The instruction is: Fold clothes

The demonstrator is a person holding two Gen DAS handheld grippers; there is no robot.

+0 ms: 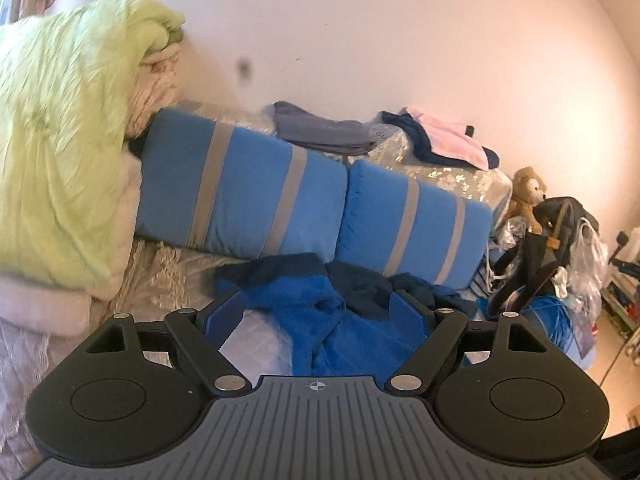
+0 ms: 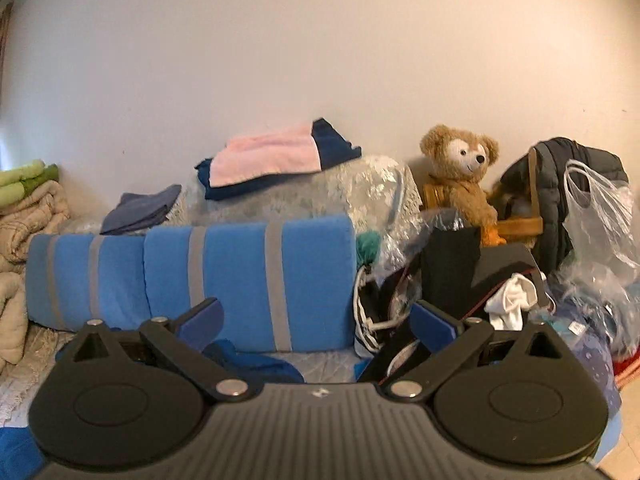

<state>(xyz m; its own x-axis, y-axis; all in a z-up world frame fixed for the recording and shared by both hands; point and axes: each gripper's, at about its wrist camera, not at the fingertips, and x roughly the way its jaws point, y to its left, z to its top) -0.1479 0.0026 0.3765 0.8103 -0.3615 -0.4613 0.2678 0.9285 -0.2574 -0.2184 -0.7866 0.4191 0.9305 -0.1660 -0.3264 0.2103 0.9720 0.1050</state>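
A crumpled blue garment with dark navy parts (image 1: pixel 340 312) lies on the bed in front of two blue striped cushions (image 1: pixel 248 188). My left gripper (image 1: pixel 318 306) hangs above it, jaws wide open, nothing between the blue pads. In the right wrist view only a bit of the blue garment (image 2: pixel 256 364) shows low down, below my right gripper (image 2: pixel 318 318), which is also open and empty. Folded clothes lie behind the cushions: a grey-blue piece (image 1: pixel 320 128) (image 2: pixel 140 210) and a pink piece on a navy one (image 1: pixel 452 140) (image 2: pixel 272 156).
A light green quilt (image 1: pixel 64 132) is heaped on pale bedding at the left. At the right stand a teddy bear (image 2: pixel 460 172), a dark jacket (image 2: pixel 560 184), plastic bags (image 2: pixel 600 216) and black bags (image 2: pixel 452 280). A plain wall runs behind everything.
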